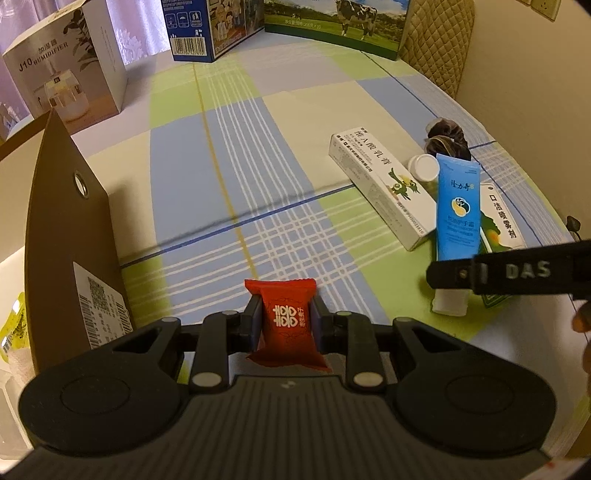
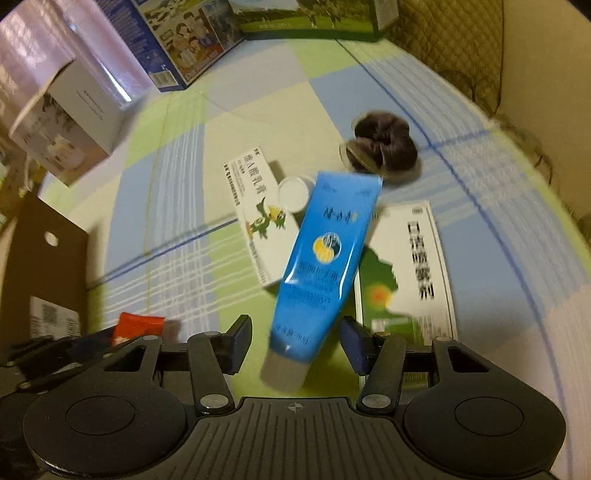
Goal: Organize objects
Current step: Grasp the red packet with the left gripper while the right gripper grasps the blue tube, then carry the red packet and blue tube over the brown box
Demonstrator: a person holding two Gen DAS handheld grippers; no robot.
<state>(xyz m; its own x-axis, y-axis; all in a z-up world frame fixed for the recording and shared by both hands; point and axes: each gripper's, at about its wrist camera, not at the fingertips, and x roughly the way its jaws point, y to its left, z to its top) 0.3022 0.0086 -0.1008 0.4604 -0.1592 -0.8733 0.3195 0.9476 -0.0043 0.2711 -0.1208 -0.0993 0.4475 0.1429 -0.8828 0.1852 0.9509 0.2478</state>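
My left gripper (image 1: pixel 286 321) is shut on a red candy packet (image 1: pixel 286 325), held above the checked tablecloth (image 1: pixel 240 147). Beside it on the left stands a brown cardboard box flap (image 1: pixel 70 221). In the right wrist view a blue tube (image 2: pixel 325 258) lies tilted over a long white box (image 2: pixel 258 218) and a green-and-white box (image 2: pixel 406 266). My right gripper (image 2: pixel 295 345) is open, its fingers astride the tube's cap end with gaps on both sides. A white bottle cap (image 2: pixel 293 192) and a dark scrunchie (image 2: pixel 384 142) lie behind the tube.
A humidifier box (image 1: pixel 62 74), a blue carton (image 1: pixel 207 29) and a cow-printed carton (image 1: pixel 340 26) line the table's far edge. A quilted chair back (image 1: pixel 439 44) stands at the far right. One finger of the right gripper (image 1: pixel 517 273) crosses the left wrist view.
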